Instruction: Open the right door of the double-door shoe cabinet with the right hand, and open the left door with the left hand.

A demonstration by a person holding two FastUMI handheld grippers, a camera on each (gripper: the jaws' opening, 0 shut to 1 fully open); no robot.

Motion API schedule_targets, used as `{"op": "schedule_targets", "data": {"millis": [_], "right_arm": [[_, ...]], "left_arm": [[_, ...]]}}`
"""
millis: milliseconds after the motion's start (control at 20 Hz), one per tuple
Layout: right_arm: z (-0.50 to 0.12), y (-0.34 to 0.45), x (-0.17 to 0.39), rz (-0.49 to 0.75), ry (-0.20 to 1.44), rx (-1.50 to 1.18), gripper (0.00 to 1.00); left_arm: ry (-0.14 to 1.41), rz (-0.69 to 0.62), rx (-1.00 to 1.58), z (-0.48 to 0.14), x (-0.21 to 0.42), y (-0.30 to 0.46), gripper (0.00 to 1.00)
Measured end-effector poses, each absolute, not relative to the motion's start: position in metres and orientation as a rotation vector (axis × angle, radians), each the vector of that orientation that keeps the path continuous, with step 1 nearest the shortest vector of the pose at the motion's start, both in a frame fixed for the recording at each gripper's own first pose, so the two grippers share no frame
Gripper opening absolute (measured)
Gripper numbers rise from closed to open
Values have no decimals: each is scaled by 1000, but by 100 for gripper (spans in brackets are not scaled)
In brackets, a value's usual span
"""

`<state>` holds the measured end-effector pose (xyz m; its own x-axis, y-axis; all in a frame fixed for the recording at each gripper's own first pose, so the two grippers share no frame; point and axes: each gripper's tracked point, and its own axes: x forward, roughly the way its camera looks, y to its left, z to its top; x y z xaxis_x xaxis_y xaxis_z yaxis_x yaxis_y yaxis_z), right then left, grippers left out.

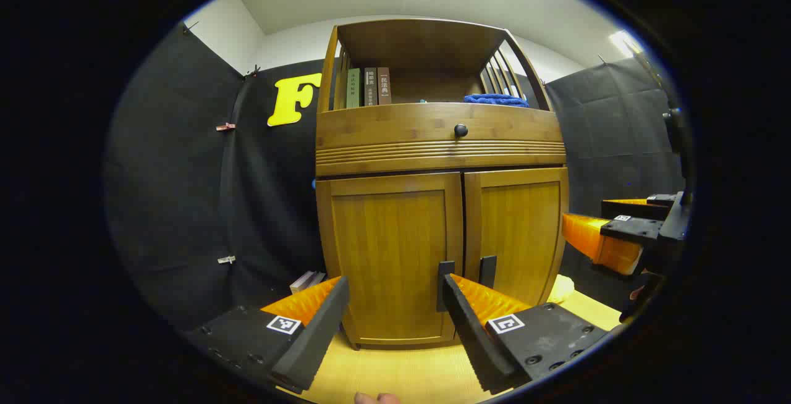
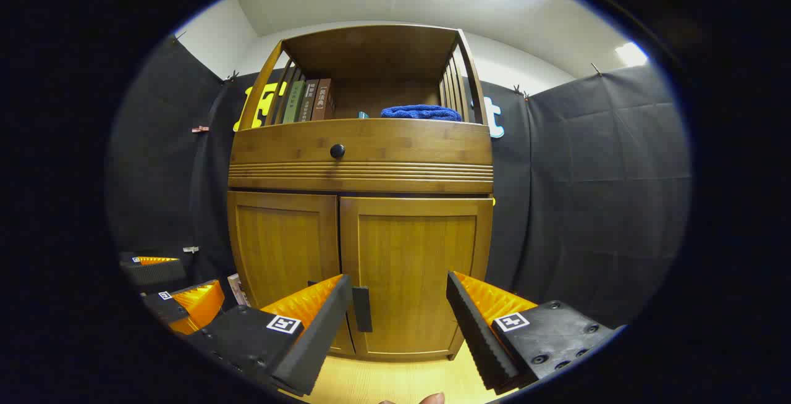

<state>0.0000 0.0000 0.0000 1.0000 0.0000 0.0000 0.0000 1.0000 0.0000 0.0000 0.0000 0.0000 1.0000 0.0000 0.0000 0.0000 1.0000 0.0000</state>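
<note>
Both my tools spread wide and level, left tool (image 1: pixel 395 302) facing left door (image 1: pixel 389 256), right tool (image 2: pixel 398 302) facing right door (image 2: pixel 414 274), both doors shut.

- On the open top shelf I see three books (image 1: pixel 369 87) standing upright at the left end, spines facing out.
- A folded blue towel (image 1: pixel 495 100) lies at the right end of that shelf, well apart from the books.
- Below the shelf I see a drawer front with a round black knob (image 1: pixel 460 130).
- More books (image 1: pixel 307 280) lie low down, just beside the cabinet's left side.
- A pale wooden tabletop (image 1: pixel 401 373) runs underneath.
- Small clips (image 1: pixel 225 126) pin the black cloth.
</note>
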Motion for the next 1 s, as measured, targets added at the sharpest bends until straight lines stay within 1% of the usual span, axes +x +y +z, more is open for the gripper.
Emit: {"op": "schedule_targets", "data": {"millis": [50,200,250,300,400,550,600,700,750,900,950,1000], "right_arm": [[-1,1,1,3,3,-1,97],[-1,5,2,10,3,-3,98],[-1,7,3,15,1,-4,100],[-2,9,3,18,3,-6,98],[-5,11,5,22,10,-6,98],[-8,18,7,36,20,4,98],[-8,20,8,37,21,0,99],[-9,21,10,39,24,-3,99],[-10,22,11,40,26,-2,97],[-11,24,13,39,30,8,97],[-12,26,15,40,32,11,99],[-13,27,16,41,33,11,97]], "left_arm": [[0,-3,-4,1,1,-2,94],[-1,-5,-8,0,2,-4,93],[-2,-3,-8,-1,3,-4,93],[-3,-1,-9,-1,4,-3,94],[-2,0,-13,-3,6,-2,93],[-1,7,-18,-3,9,2,94],[-1,7,-21,-4,11,3,93],[-2,10,-27,-3,14,6,94],[-2,13,-27,-3,15,8,94],[-9,16,-34,-1,20,14,93],[-8,17,-39,-2,22,17,93],[-10,18,-42,-2,22,19,93]]}}
